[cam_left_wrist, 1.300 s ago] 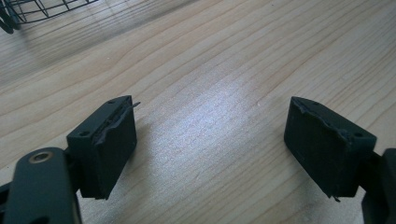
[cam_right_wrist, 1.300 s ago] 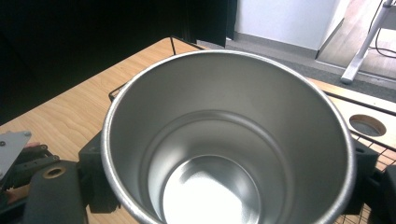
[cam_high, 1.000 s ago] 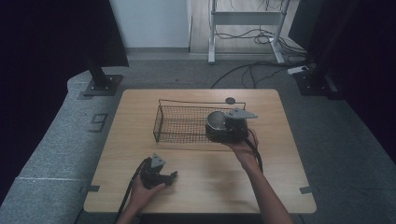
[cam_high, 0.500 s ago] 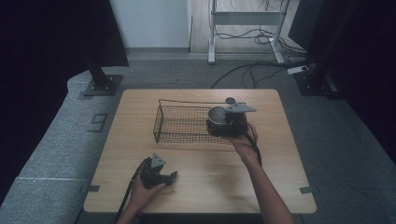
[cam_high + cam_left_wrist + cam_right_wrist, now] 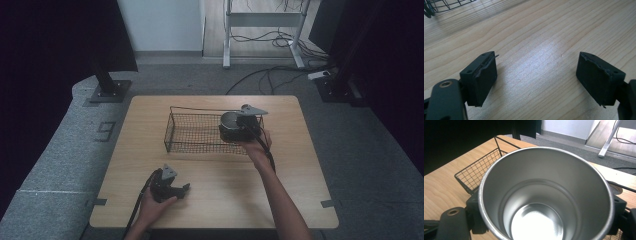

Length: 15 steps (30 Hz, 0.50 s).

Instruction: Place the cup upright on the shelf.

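a: right gripper (image 5: pixel 239 131)?
b: clamped on metal cup (image 5: pixel 544 195), jaws pressed to both sides. cup upright, mouth up, at right end of wire basket (image 5: pixel 192 132), mid table (image 5: pixel 300 165).
a: left gripper (image 5: pixel 536 80)?
b: jaws spread wide, nothing between. low over bare wood, near front-left edge, well apart from basket.

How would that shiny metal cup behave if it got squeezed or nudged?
The metal cup looks stiff, so it probably won't dent between the right gripper jaws. Its smooth polished wall may be slippery. It seems empty, so likely light, and it could tip inside the wire basket.
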{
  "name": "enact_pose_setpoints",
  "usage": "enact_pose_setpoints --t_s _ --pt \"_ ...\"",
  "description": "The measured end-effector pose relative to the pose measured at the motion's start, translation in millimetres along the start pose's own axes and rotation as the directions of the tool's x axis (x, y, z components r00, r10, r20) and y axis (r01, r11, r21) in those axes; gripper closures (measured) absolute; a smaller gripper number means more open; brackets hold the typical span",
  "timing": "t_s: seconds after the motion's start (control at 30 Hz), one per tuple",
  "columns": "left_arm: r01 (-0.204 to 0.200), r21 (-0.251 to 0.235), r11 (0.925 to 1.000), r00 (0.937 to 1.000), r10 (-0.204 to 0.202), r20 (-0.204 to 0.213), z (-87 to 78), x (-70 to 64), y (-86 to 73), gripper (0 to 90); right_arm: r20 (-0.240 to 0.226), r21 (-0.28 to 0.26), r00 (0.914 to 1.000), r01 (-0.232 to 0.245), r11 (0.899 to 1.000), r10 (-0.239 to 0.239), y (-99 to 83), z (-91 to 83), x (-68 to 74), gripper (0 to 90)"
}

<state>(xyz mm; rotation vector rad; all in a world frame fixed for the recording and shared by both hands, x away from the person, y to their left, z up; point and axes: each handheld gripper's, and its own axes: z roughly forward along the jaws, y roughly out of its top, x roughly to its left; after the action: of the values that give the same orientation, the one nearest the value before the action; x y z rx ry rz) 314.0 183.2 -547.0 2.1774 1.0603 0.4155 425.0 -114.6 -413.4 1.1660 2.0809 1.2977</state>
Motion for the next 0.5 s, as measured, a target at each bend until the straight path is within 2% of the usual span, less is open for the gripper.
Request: enact_pose_setpoints --t_s 0.5 --pt "0.001 -0.001 1.0 1.0 -0.001 0.0 0.1 -0.1 0.0 17.1 0.035 0.04 0.9991 -0.027 0.999 0.025 -1.6 23.3 -12.1 18.3"
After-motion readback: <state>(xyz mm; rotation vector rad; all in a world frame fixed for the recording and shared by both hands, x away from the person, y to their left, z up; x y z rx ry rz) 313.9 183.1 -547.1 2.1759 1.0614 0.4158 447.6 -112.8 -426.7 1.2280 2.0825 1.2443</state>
